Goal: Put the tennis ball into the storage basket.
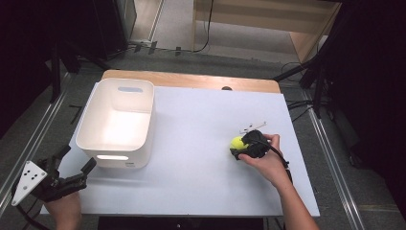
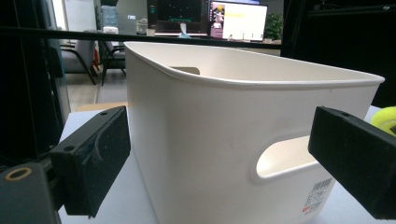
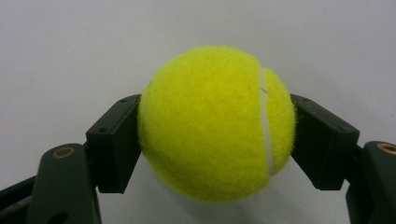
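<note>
**Tennis ball clamped at the right of the table, bin untouched at the left**

The tennis ball [image 3: 215,123] is seen pressed between the two black pads of the right gripper [image 3: 215,140], one pad on each flank, with the white seam turned toward the camera. In the high view the ball [image 1: 237,142] is found on the white table [image 1: 201,158], right of centre, and is half covered by the right gripper [image 1: 244,147] and the hand behind it (whether the ball rests on the surface or is just clear of it cannot be told).

The left gripper [image 1: 74,160] is held at the table's near left corner, its jaws spread wide with nothing between them. In its own view the white bin [image 2: 224,140] is framed between the pads, untouched; the bin's lower corners are cut off, and a sliver of the ball [image 2: 385,119] is glimpsed past the far pad.
</note>
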`<state>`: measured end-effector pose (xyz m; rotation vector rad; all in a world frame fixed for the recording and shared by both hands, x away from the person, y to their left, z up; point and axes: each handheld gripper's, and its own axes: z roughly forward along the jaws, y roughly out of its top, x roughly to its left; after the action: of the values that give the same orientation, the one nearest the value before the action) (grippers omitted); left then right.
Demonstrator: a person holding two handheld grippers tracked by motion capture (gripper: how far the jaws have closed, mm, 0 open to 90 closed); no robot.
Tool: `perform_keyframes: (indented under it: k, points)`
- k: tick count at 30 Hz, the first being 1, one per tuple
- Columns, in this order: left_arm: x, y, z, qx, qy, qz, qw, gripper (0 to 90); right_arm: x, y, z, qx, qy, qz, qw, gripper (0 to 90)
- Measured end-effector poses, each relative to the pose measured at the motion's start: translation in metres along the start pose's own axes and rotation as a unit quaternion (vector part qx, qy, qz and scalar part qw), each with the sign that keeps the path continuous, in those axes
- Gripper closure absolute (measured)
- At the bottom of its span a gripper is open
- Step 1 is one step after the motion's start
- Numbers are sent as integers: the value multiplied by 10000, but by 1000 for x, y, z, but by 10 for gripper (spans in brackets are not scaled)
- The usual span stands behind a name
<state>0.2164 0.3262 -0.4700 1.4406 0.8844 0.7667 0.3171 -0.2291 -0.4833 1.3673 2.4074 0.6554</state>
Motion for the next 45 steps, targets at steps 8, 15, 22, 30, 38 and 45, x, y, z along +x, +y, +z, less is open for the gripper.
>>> perform_keyframes:
  k: [8,15,22,30,38,45]
  points:
    - [0,0,0,2,0,-2,10000,58,-5,0,-1,-54,172,65,9998,238]
    - [0,0,0,12,11,-3,10000,58,-5,3,-8,-136,247,30,9996,238]
    - [0,0,0,14,7,0,10000,58,-3,9,-12,-140,413,-71,9990,239]
    - [0,0,0,17,4,0,10000,58,1,17,-16,-139,546,-139,9983,239]
    - [0,0,0,10,5,-5,10000,58,4,25,-19,-149,619,-197,9978,239]
    - [0,0,0,12,3,-7,10000,58,8,32,-21,-204,633,-278,9974,239]
